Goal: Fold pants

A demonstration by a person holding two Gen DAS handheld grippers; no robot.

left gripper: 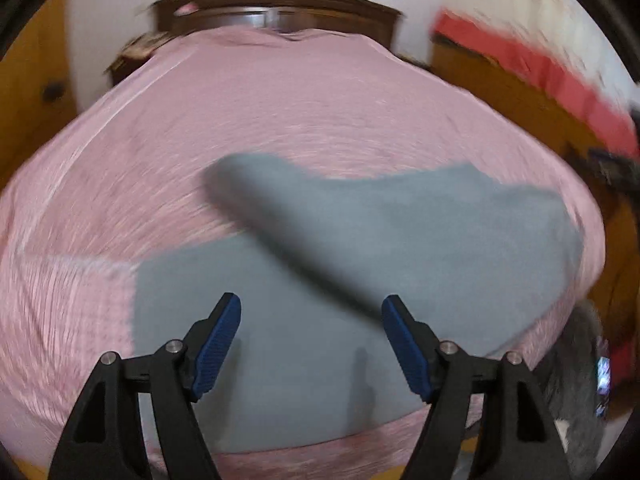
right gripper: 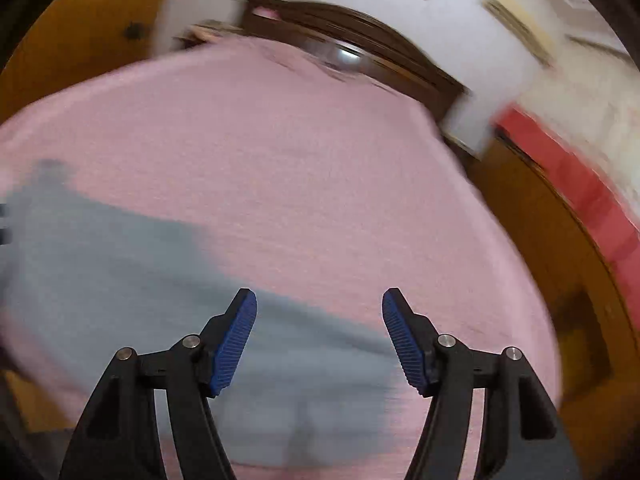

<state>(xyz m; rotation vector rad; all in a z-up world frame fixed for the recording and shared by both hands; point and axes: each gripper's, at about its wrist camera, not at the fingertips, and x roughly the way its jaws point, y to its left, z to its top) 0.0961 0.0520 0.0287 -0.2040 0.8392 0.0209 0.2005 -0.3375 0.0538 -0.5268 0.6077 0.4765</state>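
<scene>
A pink-sheeted bed (left gripper: 280, 112) carries grey pants (left gripper: 420, 232); dark headboard (left gripper: 276, 12) at twelve o'clock; left gripper (left gripper: 311, 316) and right gripper (right gripper: 319, 312) both released.

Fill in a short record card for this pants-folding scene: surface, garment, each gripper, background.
surface: bed with pink cover
garment: grey pants lying on the cover, one part laid over another; image blurred
left gripper: open, nothing between the pads, above the pants
right gripper: open, nothing held, over the pants' edge
background: dark wooden headboard, white wall, red band on the right
</scene>
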